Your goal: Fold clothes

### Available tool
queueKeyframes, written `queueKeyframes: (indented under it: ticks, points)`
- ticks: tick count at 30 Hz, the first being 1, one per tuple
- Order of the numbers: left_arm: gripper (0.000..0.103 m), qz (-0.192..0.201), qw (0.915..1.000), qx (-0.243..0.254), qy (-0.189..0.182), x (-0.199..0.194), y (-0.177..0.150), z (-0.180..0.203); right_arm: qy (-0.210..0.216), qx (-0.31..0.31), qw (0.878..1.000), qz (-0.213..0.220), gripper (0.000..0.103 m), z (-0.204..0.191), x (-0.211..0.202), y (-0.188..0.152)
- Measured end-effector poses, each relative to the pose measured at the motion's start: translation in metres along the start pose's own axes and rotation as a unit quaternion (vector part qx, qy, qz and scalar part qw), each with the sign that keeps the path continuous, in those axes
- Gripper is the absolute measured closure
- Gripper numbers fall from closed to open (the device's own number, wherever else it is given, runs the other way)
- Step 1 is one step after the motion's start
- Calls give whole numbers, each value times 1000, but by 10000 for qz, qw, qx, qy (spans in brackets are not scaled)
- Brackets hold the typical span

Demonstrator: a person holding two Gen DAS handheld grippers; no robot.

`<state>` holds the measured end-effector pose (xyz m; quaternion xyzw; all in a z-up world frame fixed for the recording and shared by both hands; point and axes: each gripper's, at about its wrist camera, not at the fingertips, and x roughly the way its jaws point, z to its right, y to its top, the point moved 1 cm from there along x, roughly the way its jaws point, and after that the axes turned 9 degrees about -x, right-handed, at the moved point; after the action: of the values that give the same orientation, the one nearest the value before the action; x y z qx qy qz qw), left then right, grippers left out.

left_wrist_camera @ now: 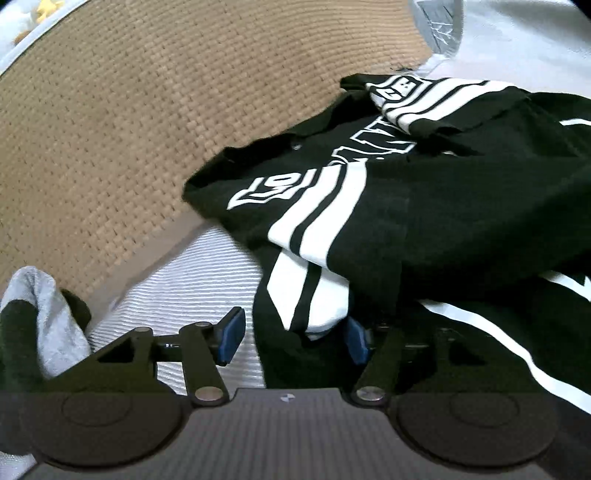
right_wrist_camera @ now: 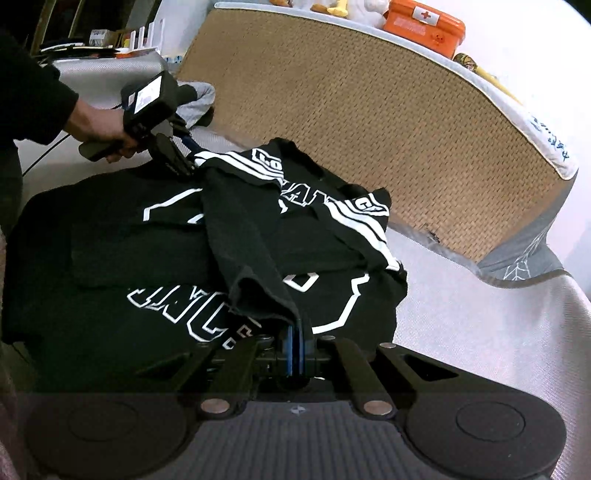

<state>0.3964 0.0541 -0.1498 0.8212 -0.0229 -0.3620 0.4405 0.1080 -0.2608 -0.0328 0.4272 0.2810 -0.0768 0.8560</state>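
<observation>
On the pale ribbed bedcover (right_wrist_camera: 461,314), just near of a woven tan rattan headboard panel (right_wrist_camera: 369,129), lies a black knit jersey with white stripes and outlined white lettering (right_wrist_camera: 129,240), spread but rumpled, one striped sleeve thrown across its chest.

Right tongs (right_wrist_camera: 295,350): blue pads pressed together on a black fold of the jersey's near edge, cloth rising from them in a soft ridge. Pinch looks firm.

Left tongs (left_wrist_camera: 295,332): pads stand apart, medium gap, with the white-striped cuff end (left_wrist_camera: 314,306) lying between them. Not closed on it in the left wrist view. The right wrist view shows that tool at the far left of the jersey, a hand (right_wrist_camera: 99,129) on its grip, nose at the striped sleeve (right_wrist_camera: 236,162); jaws too small there to read.

Step in hand, by my reading: gathering a sleeve and an edge to lay them flat over the body. Jersey is neither squared nor stacked, so folding is partway at most. Whether this is a sleeve going in or a fold being redone, I cannot tell.

Next move calls for both holds secure, cloth lifted clear, tension even so the lettering panel does not drag.

Materials: jersey matte, limp, slightly heavy, creases softly. Print flat, rubbery-looking. Bedcover fine corded weave. Headboard coarse basket weave, rigid. A grey cloth (left_wrist_camera: 55,314) lies at near left, and an orange first-aid box (right_wrist_camera: 424,26) sits on the ledge beyond.
</observation>
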Motion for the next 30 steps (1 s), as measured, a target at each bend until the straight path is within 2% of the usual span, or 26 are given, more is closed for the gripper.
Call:
queueKeyframes:
  ticks: [1, 7, 10, 16, 20, 22, 24, 27, 30]
  points:
    - [44, 21, 9999, 14, 104, -1, 0, -3, -28, -1, 10000, 23, 100, 1, 1, 1]
    - [46, -156, 9985, -519, 119, -10, -8, -36, -143, 121, 9997, 126, 100, 6, 8, 2]
    - [46, -297, 9965, -763, 153, -7, -12, -44, 60, 52, 10000, 57, 100, -2, 9, -2]
    - [45, -470, 9846, -1665, -231, -7, -14, -55, 526, -146, 9984, -123, 100, -19, 10, -11]
    - [46, -178, 9664, -2390, -928, -23, -14, -73, 885, -179, 9956, -252, 100, -25, 8, -16]
    - [45, -103, 9659, -2347, -1085, -29, -10, -72, 1162, -163, 9927, -273, 100, -25, 4, -17]
    - [43, -42, 9702, -2052, -1285, -34, -5, -64, 1283, -351, 9906, -330, 100, -28, -1, -16]
    - [39, -40, 9712, -1780, -1583, -37, 0, -53, 1506, -584, 9859, -446, 100, -33, -8, -18]
    - [39, 29, 9717, -1603, -1737, -39, 4, -42, 1543, -676, 9839, -593, 100, -34, -13, -24]
